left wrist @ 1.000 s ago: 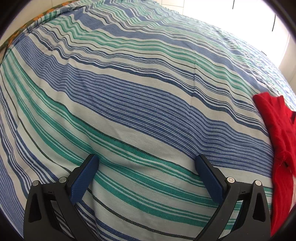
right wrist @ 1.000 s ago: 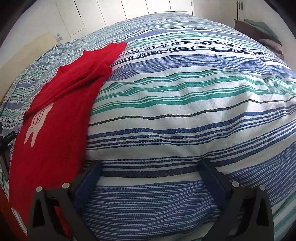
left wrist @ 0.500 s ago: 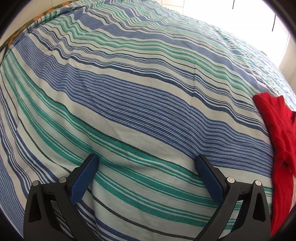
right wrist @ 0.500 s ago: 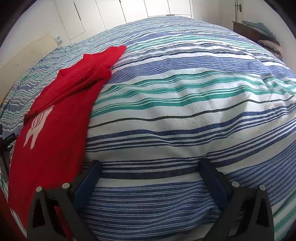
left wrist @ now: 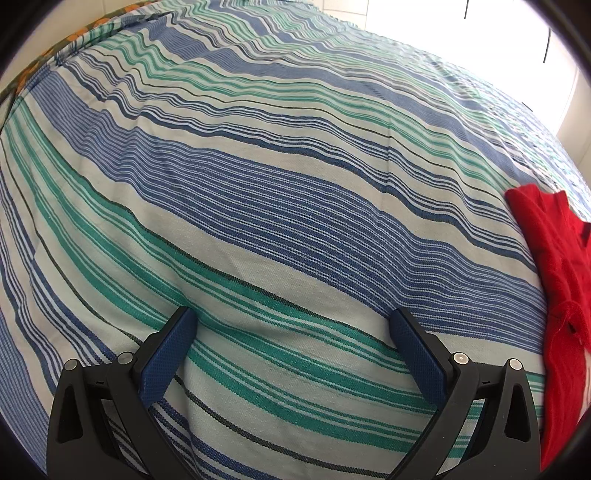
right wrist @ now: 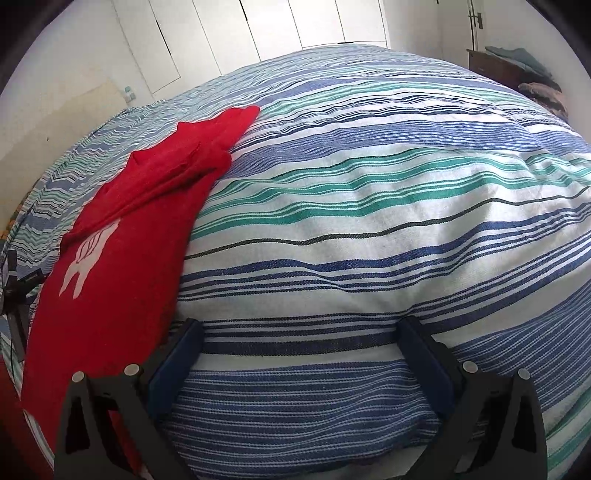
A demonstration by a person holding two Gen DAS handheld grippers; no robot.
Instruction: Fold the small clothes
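A small red shirt with a white print lies flat on the striped bedspread, at the left of the right wrist view. Its upper part is folded over itself. My right gripper is open and empty, just above the bedspread, its left finger beside the shirt's right edge. In the left wrist view the red shirt shows at the far right edge. My left gripper is open and empty over bare bedspread, well left of the shirt.
White wardrobe doors stand behind the bed. A dark side table with heaped cloth is at the far right. The left gripper's black body shows at the left edge of the right wrist view.
The right gripper has tilted up or pulled back a little, so the shirt and bed sit lower in its view. The left gripper has not moved.
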